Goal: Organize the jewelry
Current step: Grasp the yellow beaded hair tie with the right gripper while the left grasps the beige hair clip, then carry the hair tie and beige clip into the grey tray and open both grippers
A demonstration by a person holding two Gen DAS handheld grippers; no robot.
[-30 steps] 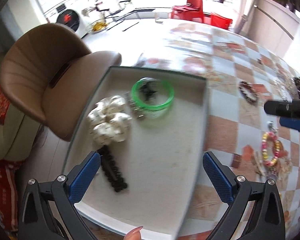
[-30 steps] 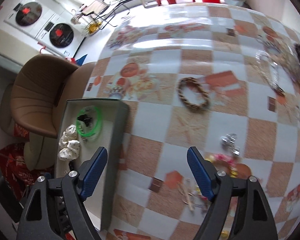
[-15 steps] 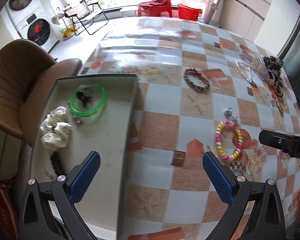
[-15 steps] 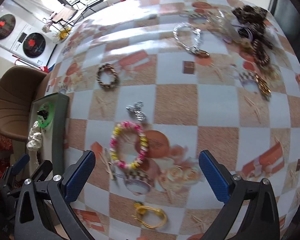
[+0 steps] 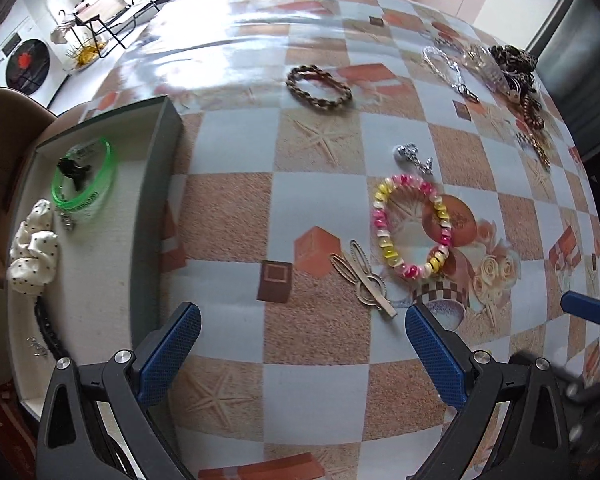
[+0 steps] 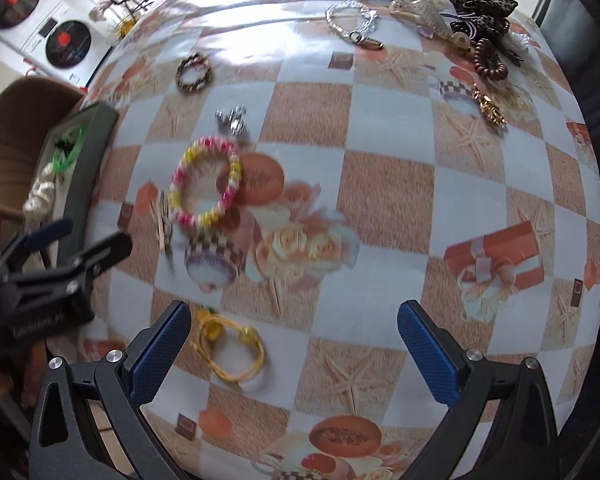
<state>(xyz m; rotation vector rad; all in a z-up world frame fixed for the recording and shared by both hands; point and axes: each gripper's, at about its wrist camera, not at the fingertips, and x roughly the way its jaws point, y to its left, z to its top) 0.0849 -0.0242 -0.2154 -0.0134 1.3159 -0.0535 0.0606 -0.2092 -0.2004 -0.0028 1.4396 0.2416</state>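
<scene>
Left wrist view: the left gripper (image 5: 300,352) points down at the tablecloth (image 5: 316,152), its blue fingers (image 5: 168,354) spread wide with nothing between them but patterned cloth. At the left edge sits a grey tray (image 5: 148,216) holding a green bangle (image 5: 85,182) with a small black clip (image 5: 74,168) inside its ring, a white dotted scrunchie (image 5: 34,254) and a black beaded piece (image 5: 48,330) near the tray's close end. On the cloth beyond the fingers lies a pink-and-yellow bead bracelet (image 5: 414,226), a bronze hair clip (image 5: 366,280) just beside it on the left, and a small silver charm (image 5: 414,156) above it. Farther off are a braided brown bracelet (image 5: 319,87), a silver chain (image 5: 448,70) and a leopard-print scrunchie (image 5: 514,60) in a pile at the far right. One blue tip of the right gripper (image 5: 586,308) shows at the right edge.

Right wrist view: the right gripper (image 6: 294,350) also faces down, jaws fully apart and empty — a yellow cord bracelet (image 6: 230,346) lies just inside its left finger (image 6: 160,346), untouched. The bead bracelet (image 6: 206,182) sits farther ahead, the tray (image 6: 86,168) at the left edge, and the left gripper (image 6: 52,260) enters from the lower left. A brown spiral hair tie (image 6: 490,60) and a gold chain (image 6: 488,108) lie at the upper right.
</scene>
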